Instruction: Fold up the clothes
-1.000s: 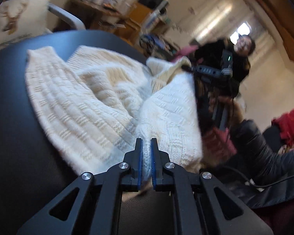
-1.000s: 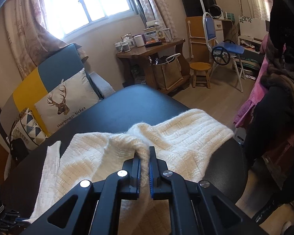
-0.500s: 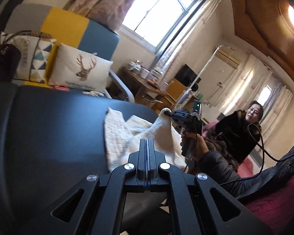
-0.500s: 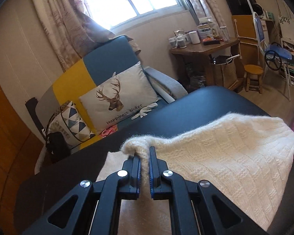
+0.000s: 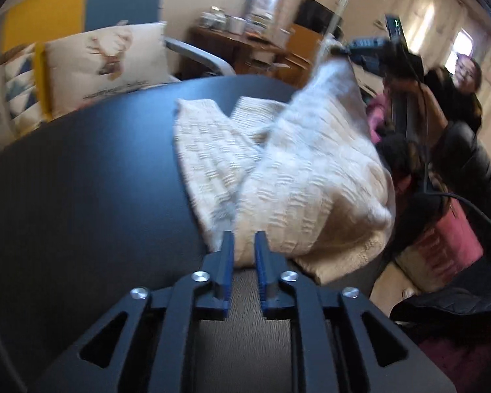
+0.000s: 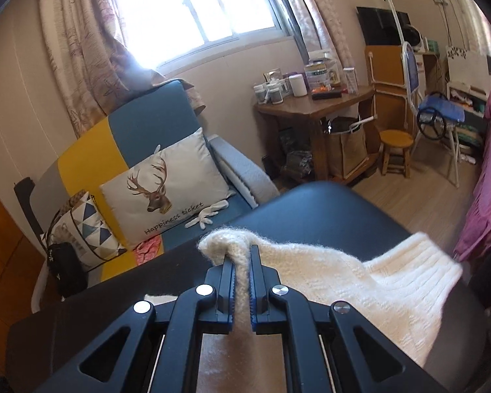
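The cream knitted sweater (image 5: pixel 298 170) lies partly on the black table (image 5: pixel 81 180), one end lifted up off it. The right gripper (image 6: pixel 242 258) is clamped on a bunched fold of the sweater, holding it above the table. The left gripper (image 5: pixel 244 244) is at the near edge of the sweater, its jaws opening, and nothing is pinched between its blue pads (image 5: pixel 228 262).

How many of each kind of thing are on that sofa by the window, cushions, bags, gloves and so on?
Cushions: 2, a deer cushion and a triangle-patterned cushion
Black bags: 1, black bag
White gloves: 1, white glove
Pink cloths: 1, a crumpled pink cloth whose kind I cannot tell
Total: 5
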